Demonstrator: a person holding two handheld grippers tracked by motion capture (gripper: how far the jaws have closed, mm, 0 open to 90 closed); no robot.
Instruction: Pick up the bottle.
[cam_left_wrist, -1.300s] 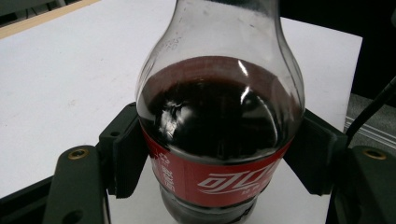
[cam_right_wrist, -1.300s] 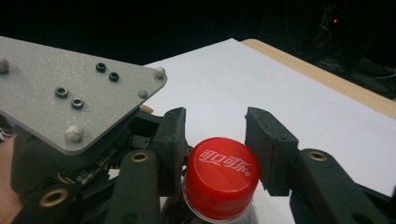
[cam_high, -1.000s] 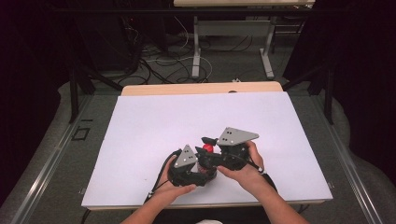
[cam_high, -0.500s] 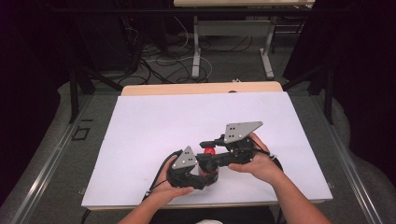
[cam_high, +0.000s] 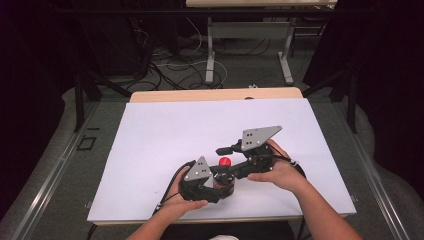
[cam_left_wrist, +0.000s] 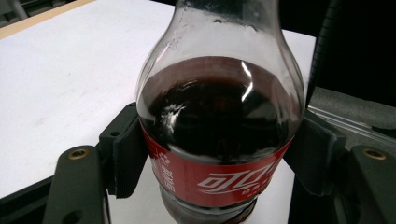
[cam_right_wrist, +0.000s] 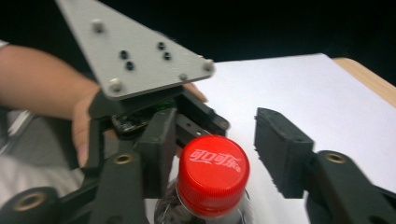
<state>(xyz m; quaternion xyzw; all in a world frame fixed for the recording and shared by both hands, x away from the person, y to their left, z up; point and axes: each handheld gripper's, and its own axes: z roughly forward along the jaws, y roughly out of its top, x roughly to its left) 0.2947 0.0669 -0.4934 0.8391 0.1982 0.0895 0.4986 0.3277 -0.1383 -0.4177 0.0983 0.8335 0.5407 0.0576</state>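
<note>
A cola bottle (cam_left_wrist: 219, 140) stands near the front edge of the white worktop (cam_high: 150, 145). The left claw (cam_left_wrist: 219, 161) is clenched around its red label. The right claw (cam_right_wrist: 212, 154) (jaws spread apart) straddles the red cap (cam_right_wrist: 213, 172) without touching it.

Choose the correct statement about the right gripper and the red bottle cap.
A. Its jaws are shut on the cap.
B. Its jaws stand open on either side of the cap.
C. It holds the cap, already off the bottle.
B: the right gripper has a gap between its right jaw and the red cap, which sits on the cola bottle.
</note>
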